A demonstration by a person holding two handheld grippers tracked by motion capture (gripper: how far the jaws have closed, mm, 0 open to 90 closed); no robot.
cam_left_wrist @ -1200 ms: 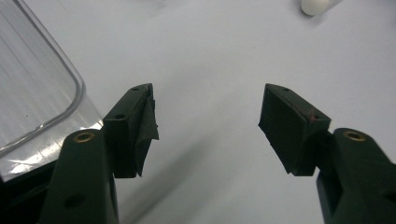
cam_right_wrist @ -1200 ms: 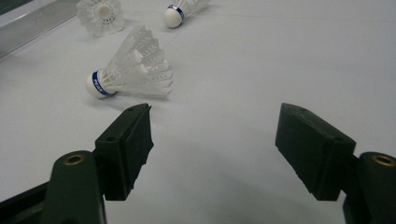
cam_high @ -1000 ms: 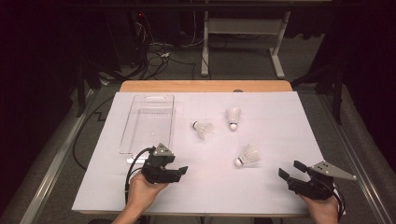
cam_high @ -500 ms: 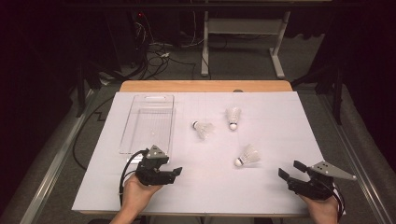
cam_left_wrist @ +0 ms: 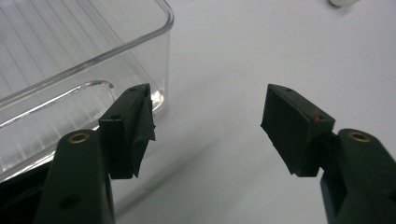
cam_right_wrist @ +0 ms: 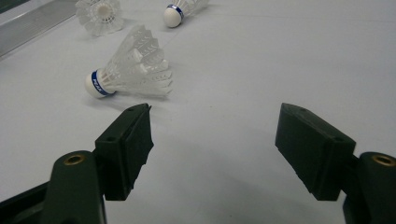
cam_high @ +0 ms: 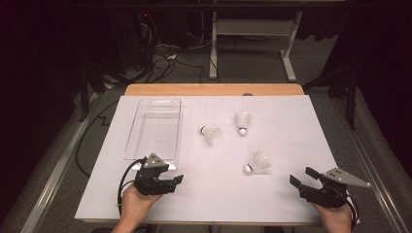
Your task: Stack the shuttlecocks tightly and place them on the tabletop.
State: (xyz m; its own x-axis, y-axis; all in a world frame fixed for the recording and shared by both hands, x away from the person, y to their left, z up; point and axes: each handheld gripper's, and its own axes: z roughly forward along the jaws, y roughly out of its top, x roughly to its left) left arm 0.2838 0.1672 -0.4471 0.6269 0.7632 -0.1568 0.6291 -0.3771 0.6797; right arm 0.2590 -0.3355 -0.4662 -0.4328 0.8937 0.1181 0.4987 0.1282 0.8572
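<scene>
**Three shuttlecocks loose on the sheet, both grippers wide and empty**

The nearest shuttlecock [cam_high: 257,162] lies on its side a little right of the table's middle, cork pointing toward 7 o'clock, feathers toward 1 o'clock. In the right gripper view it shows a blue band behind the cork, at about 11 o'clock from the jaws and apart from them. A second shuttlecock [cam_high: 211,133] lies at its 10 o'clock, and a third shuttlecock [cam_high: 242,121] sits at 12 o'clock, cork toward me. All three are apart from one another.

The right gripper [cam_high: 304,177] rests low at the table's 5 o'clock corner, jaws spread wide with nothing between them. The left gripper [cam_high: 176,182] sits at 7 o'clock, also gaping and empty, just beside the near end of the clear plastic tray [cam_high: 130,143], which lies lengthwise along the left side. A white sheet [cam_high: 291,126] covers the table.
</scene>
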